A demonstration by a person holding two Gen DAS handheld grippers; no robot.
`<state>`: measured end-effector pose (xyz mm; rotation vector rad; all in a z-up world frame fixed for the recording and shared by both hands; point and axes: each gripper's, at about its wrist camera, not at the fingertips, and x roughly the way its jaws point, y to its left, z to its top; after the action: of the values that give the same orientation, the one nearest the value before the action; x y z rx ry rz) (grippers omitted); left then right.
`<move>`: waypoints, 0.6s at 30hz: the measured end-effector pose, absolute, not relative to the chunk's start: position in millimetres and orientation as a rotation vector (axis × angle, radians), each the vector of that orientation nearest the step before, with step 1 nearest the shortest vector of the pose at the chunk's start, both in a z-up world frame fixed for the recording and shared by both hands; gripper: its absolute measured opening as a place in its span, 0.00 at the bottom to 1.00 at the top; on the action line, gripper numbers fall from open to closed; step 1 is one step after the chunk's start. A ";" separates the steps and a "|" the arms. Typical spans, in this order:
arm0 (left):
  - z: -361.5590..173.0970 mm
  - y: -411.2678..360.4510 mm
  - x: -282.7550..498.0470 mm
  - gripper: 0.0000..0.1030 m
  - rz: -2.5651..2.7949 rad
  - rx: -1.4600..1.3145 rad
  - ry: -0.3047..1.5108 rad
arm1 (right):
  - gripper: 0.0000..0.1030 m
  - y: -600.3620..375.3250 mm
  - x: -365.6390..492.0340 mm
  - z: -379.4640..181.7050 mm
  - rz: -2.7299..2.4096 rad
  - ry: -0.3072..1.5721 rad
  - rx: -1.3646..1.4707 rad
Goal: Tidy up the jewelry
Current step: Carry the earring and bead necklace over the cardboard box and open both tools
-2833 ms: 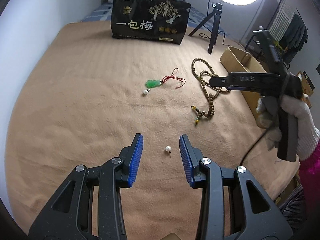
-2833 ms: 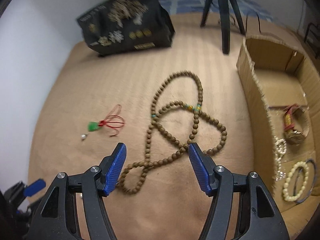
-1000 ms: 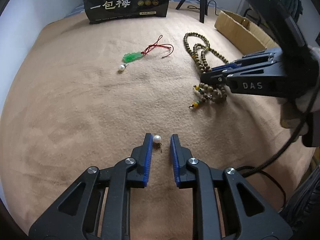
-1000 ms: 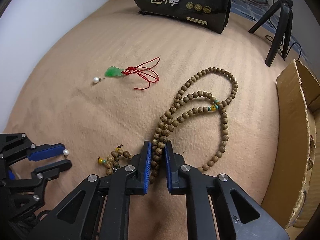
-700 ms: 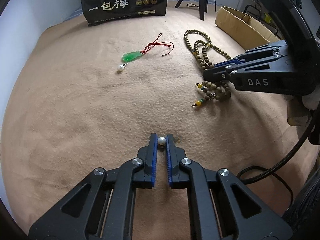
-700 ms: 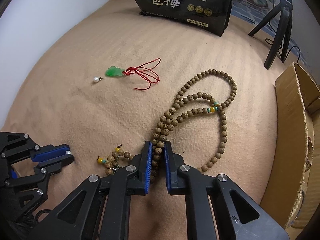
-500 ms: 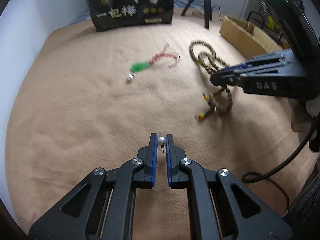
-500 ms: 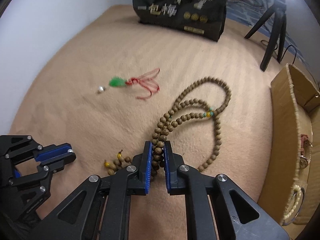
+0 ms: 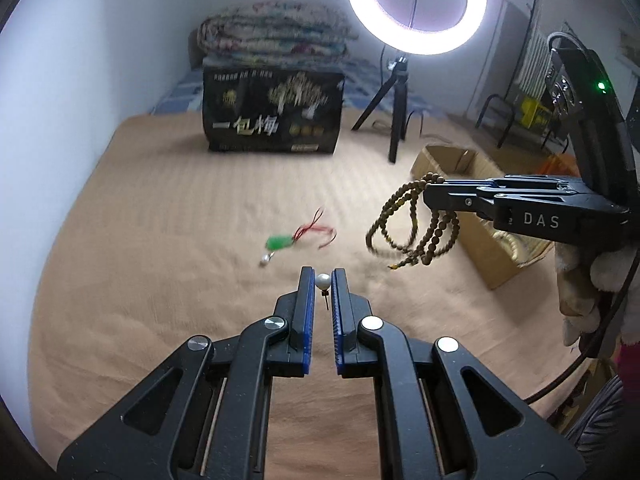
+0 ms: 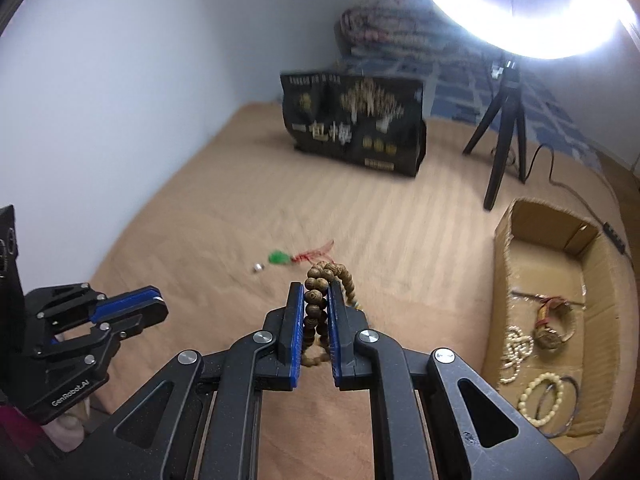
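Beads [image 10: 316, 304] hang clamped in right gripper [image 10: 314, 320], lifted clear so loops don't drag; box [image 10: 500, 280] sits to its right. Left gripper [image 9: 322, 292] pinches pearl [image 9: 323, 280] at its tips, pin dangling below.

Tan ribbed blanket [image 9: 168, 216]; brown wooden bead necklace [image 9: 416, 224]; white round pearl earring [image 9: 323, 279]; green pendant on red cord [image 9: 280, 242]; black printed bag [image 9: 272, 114].
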<state>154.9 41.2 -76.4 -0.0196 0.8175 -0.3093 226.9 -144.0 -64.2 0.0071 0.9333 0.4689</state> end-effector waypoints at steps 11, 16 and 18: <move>-49.9 19.2 156.3 0.06 -0.355 -0.047 0.759 | 0.09 -178.0 205.3 -21.0 0.422 0.803 0.051; -43.5 0.8 163.2 0.06 -0.383 -0.059 0.748 | 0.09 -213.9 202.2 -10.8 0.355 0.769 0.075; -41.6 -7.8 166.5 0.06 -0.395 -0.062 0.743 | 0.09 -233.5 202.0 -8.6 0.319 0.758 0.091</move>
<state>166.5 -7.8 -41.6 -0.0623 0.7429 -0.3954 202.0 -233.5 -8.6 0.0906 0.7583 0.3189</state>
